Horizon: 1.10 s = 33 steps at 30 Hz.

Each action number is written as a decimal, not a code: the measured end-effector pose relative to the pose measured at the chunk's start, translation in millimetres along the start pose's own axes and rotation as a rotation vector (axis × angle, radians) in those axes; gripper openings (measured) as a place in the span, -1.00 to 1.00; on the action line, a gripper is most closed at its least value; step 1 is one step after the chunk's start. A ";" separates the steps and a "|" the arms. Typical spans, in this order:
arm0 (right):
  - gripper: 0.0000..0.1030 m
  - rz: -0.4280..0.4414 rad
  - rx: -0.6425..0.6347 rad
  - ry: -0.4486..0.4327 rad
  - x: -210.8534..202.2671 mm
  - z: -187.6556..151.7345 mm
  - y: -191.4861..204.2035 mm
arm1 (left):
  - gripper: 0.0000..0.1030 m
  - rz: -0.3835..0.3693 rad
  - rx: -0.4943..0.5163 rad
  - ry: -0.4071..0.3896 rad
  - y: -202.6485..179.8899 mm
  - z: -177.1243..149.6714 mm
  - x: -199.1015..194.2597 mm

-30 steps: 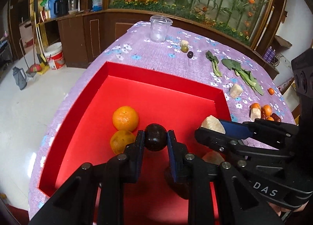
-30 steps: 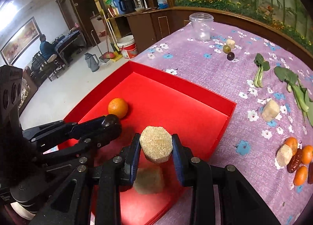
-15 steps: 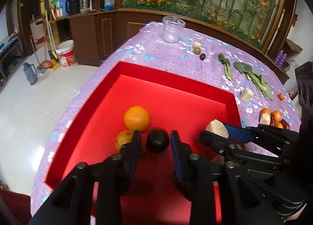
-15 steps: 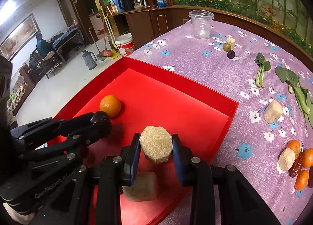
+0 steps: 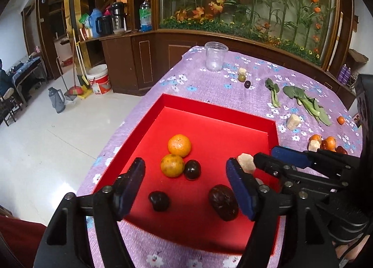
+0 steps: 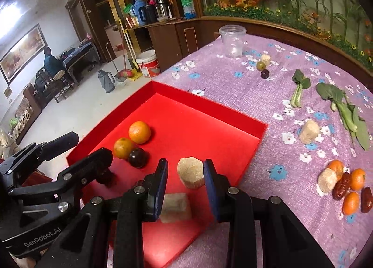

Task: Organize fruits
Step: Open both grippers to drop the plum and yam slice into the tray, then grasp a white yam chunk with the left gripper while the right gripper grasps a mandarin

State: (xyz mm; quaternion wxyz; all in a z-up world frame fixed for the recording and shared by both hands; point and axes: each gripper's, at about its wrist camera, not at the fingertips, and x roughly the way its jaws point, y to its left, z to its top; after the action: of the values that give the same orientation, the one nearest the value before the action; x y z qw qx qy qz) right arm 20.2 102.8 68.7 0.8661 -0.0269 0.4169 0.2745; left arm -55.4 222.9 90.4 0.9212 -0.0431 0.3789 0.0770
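My left gripper (image 5: 185, 165) hangs over the red tray (image 5: 216, 110) with its jaws opening and nothing pressed between them. The dark plum (image 5: 192, 169) lies on the tray floor below, touching the nearer of two oranges (image 5: 172, 165). Two more dark fruits (image 5: 159, 200) lie closer to me in the tray. My right gripper (image 6: 186, 172) is shut on a beige fibrous chunk (image 6: 191, 172), held above the tray's near right corner. A second beige block (image 6: 174, 207) rests on the tray floor under it.
On the purple flowered cloth right of the tray lie another beige chunk (image 6: 309, 131), leafy greens (image 6: 345, 109), and a cluster of small oranges and dates (image 6: 345, 186). A clear plastic cup (image 6: 233, 40) stands at the far end. The table's left edge drops to the floor.
The left gripper let go of the dark plum, spread its jaws and pulled up and back. The plum now rests beside the oranges. The right gripper keeps its hold on the beige chunk.
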 end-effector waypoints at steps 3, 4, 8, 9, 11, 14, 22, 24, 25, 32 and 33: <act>-0.33 0.002 0.010 -0.025 -17.5 -5.4 -0.4 | 0.45 0.011 0.019 -0.019 -5.8 -3.3 -13.0; -0.33 0.000 0.012 -0.034 -23.7 -7.6 -1.3 | 0.45 0.019 0.030 -0.029 -9.7 -4.8 -19.0; -0.32 -0.017 0.016 -0.063 -45.0 -18.1 -6.8 | 0.47 0.036 0.069 -0.062 -22.6 -8.8 -36.2; -0.31 -0.020 0.020 -0.068 -49.2 -20.2 -9.1 | 0.47 0.036 0.075 -0.068 -26.0 -9.4 -39.9; -0.30 -0.028 0.034 -0.082 -61.2 -28.1 -16.2 | 0.48 0.028 0.087 -0.078 -33.5 -11.4 -48.4; -0.29 -0.047 0.059 -0.101 -80.2 -42.2 -31.8 | 0.49 -0.003 0.099 -0.079 -43.7 -12.9 -57.6; -0.27 -0.207 0.156 -0.124 -133.8 -86.7 -114.1 | 0.50 -0.138 0.130 -0.035 -78.2 -12.8 -58.3; -0.27 -0.246 0.191 -0.121 -142.6 -95.6 -136.4 | 0.50 -0.167 0.145 -0.020 -89.4 -12.9 -53.0; -0.28 -0.265 0.215 -0.118 -146.6 -99.9 -149.4 | 0.50 -0.195 0.153 -0.005 -97.3 -12.2 -48.0; -0.28 -0.280 0.348 -0.118 -150.1 -111.8 -205.9 | 0.50 -0.286 0.203 0.058 -145.4 -5.9 -11.3; -0.28 -0.274 0.353 -0.116 -147.4 -111.4 -208.4 | 0.50 -0.294 0.214 0.062 -153.5 -3.8 -4.5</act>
State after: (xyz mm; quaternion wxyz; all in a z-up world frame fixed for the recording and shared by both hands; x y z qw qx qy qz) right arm -28.8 -171.4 66.8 0.9091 0.0846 0.4003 0.0782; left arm -34.4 70.8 94.1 0.9098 -0.0022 0.4027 -0.1003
